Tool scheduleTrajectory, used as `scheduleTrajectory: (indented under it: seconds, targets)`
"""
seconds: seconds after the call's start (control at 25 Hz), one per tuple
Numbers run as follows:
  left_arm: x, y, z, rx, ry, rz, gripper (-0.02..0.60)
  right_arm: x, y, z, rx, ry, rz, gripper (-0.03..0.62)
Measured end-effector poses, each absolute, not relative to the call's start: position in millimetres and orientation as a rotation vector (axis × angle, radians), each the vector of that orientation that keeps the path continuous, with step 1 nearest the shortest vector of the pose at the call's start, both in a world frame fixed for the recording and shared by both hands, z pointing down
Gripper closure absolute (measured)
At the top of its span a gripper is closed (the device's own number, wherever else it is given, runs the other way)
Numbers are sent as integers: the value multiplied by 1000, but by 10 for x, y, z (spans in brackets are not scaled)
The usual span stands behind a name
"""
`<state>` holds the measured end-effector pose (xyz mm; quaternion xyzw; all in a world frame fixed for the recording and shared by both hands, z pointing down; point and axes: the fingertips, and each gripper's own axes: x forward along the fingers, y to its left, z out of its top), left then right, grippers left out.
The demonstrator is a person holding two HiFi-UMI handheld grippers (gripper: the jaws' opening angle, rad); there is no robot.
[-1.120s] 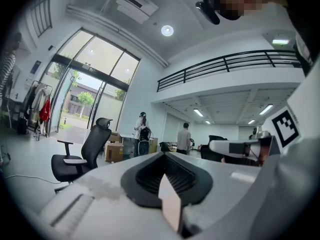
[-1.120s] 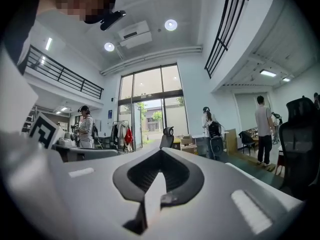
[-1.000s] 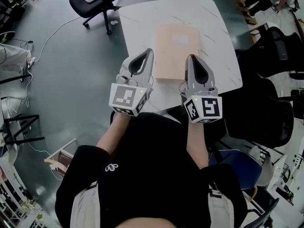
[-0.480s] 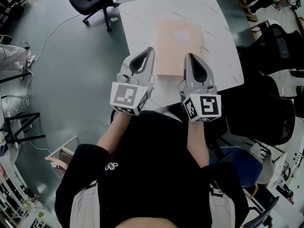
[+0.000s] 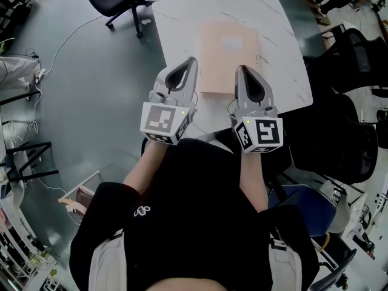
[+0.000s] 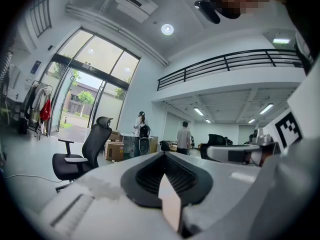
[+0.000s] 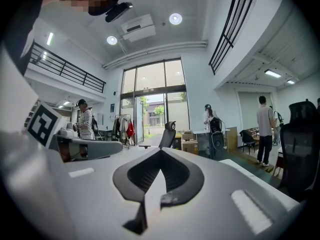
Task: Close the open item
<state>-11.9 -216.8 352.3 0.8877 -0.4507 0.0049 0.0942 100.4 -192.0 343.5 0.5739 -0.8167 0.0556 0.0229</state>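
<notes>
While both grippers are being held level over the near edge of the white marble-patterned worktop (image 5: 182,23), the pale peach flat rectangular folder (image 5: 227,62) is being seen lying flat on it, straight ahead and between the two. Its long axis is running away from the person, nearly in line with the way both pairs of fingers are pointing. Its near short edge is lying between the two grippers.

No cover is being shown raised or spread out to a side. Only one plain rectangle with a whitish patch (image 5: 232,42) towards the far end is being presented, so the folder is being judged as lying shut already, though how it came to lie so is not being settled here.

The left gripper (image 5: 191,63) is being carried just beside the folder's left long edge, its fingers (image 6: 167,199) pressed together with nothing between them. The right gripper (image 5: 242,71) is being carried over the folder's near right part as the head view shows it, its fingers (image 7: 151,194) likewise together and empty. The right hand is therefore being judged the nearer. Whether either gripper is touching the folder is not being made out. A small thing (image 5: 258,59) at the folder's right edge is too small to be named.
</notes>
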Motion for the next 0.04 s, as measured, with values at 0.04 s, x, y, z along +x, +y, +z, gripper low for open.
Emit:
scheduleTrajectory:
  seconds: [0.04]
  targets:
    - [-114,-2173,3526,2633,-1336,15,581,1005,-1927,3440,1777,-2528,172,595]
